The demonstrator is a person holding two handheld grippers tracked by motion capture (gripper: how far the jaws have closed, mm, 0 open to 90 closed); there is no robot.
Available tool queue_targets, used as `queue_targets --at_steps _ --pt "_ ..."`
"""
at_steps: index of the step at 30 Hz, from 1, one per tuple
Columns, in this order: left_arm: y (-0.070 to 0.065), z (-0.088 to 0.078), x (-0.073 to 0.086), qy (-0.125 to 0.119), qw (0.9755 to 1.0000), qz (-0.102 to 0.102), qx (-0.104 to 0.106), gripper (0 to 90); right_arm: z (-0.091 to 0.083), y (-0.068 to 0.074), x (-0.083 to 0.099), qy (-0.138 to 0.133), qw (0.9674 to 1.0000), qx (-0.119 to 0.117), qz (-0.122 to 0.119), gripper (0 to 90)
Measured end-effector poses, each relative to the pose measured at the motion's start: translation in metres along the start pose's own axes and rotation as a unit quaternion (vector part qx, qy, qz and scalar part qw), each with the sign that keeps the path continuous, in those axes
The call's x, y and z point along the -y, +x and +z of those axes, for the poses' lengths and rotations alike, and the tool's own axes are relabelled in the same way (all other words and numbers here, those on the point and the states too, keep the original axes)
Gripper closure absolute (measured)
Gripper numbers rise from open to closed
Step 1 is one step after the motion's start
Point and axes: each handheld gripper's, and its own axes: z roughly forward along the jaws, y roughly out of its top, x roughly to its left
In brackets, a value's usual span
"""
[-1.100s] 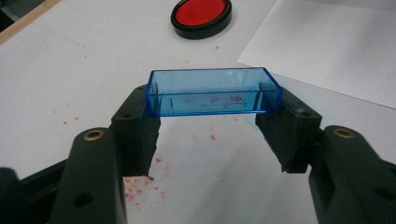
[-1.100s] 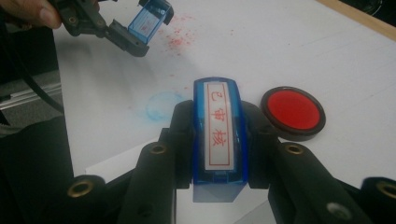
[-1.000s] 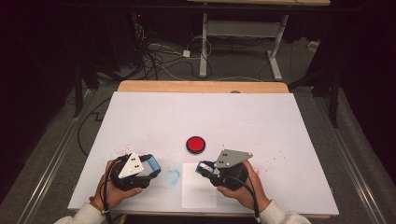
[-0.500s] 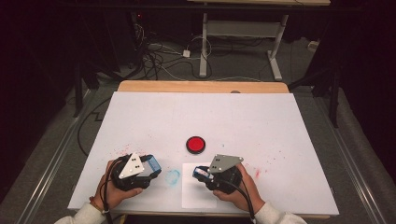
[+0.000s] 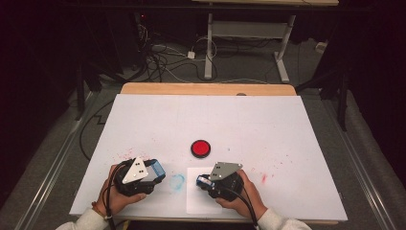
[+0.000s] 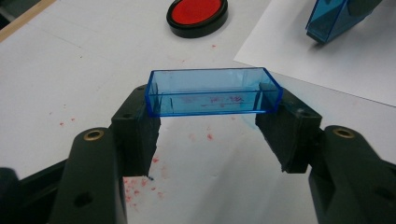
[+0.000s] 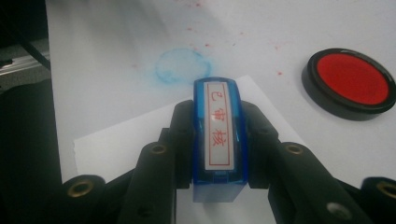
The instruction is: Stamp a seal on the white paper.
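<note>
The right gripper [image 7: 217, 140] clamps a narrow blue plastic stamp with a white label printed in red characters [image 7: 218, 135], its jaws pressed against the stamp's two long sides. In the high view this gripper [image 5: 205, 182] now sits nearer the person and further left than a second ago, directly over the left part of the white paper sheet [image 5: 196, 203] that lies at the near edge of the white table top [image 5: 287, 129]. A second ago it stood a little further right and further away, closer to the round red ink pad in a black rim [image 5: 200, 148]. That shift suggests the stamp is being carried from the pad toward the paper for an impression, though whether its face has been inked cannot be told.

The left gripper [image 6: 212, 116] is spread wide and holds a clear blue rectangular plastic cap [image 6: 214, 91] by its two short ends, the open side up. In the high view it [image 5: 155, 168] rests in the same near-left spot as before, just left of a faint blue ring mark [image 5: 177, 181] on the table. Red specks dot the surface around both grippers. The ink pad lies just beyond the paper, apart from it.
</note>
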Motion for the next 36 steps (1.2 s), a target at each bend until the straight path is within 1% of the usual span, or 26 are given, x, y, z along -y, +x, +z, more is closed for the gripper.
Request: queue_targets --at_steps 3,4,7,9,13,18,23,36 --pt "0.0002 -0.0002 0.0002 0.000 1.0000 -0.001 0.000 39.6 0.0052 0.0014 0.0032 0.008 1.0000 -0.003 0.004 70.3" --pt "0.0002 -0.0002 0.0003 0.000 1.0000 -0.002 -0.001 39.6 0.0055 0.0016 0.0039 0.004 1.0000 -0.003 0.008 70.3" --pt "0.0007 -0.0004 0.0004 -0.001 1.0000 -0.002 -0.001 39.6 0.0059 0.0025 0.0049 0.002 0.9999 0.000 0.011 70.4" --pt "0.0005 -0.0003 0.0002 -0.001 1.0000 -0.002 -0.001 39.6 0.0061 0.0037 0.0057 -0.001 1.0000 0.004 0.007 70.4" --pt "0.0001 -0.0002 -0.0002 -0.001 1.0000 0.000 0.000 39.6 0.0063 0.0028 0.0061 -0.001 1.0000 0.001 0.007 70.4" --pt "-0.0003 -0.0001 -0.0003 -0.001 1.0000 0.001 0.000 39.6 0.0066 0.0018 0.0068 -0.002 0.9999 -0.003 0.015 70.5" --pt "-0.0005 0.0003 -0.0003 0.000 1.0000 0.002 0.001 39.6 0.0066 0.0014 0.0066 0.000 1.0000 -0.003 0.008 70.5" --pt "-0.0013 0.0002 -0.0007 -0.001 1.0000 0.005 0.004 39.6 0.0068 0.0015 0.0066 0.001 1.0000 -0.004 0.009 70.5"
